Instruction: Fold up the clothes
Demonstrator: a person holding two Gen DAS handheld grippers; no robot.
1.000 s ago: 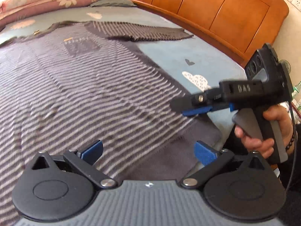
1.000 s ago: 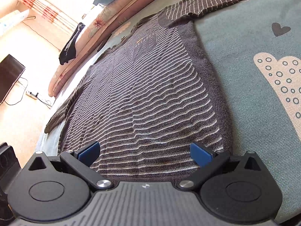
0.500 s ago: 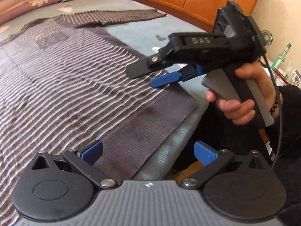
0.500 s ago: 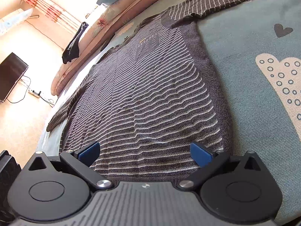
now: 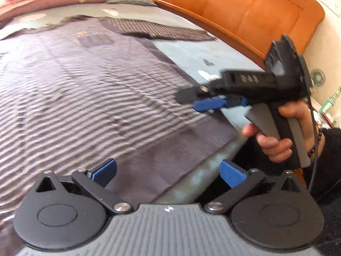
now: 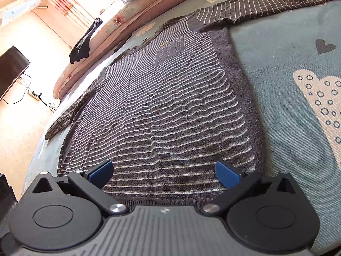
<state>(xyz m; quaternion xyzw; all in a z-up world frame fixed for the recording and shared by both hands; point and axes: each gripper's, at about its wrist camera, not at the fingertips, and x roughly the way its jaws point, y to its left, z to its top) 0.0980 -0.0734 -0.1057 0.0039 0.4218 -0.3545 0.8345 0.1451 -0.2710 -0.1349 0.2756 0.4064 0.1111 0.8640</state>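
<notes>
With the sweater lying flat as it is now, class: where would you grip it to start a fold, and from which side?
Probably the hem corner of the sweater, coming from the bed's near edge. The hem lies flat beside that edge, so open fingers could slide over it, where the body's middle offers no edge.

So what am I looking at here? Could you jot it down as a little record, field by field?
Setting: bed with a blue patterned sheet and an orange wooden headboard
Garment: striped sweater, spread flat, sleeves out to both sides
Left tool: open, above the sweater's hem corner, holding nothing
Right tool: open, just over the hem, holding nothing
Person: hand gripping the right tool's handle
Folding: not yet begun
</notes>
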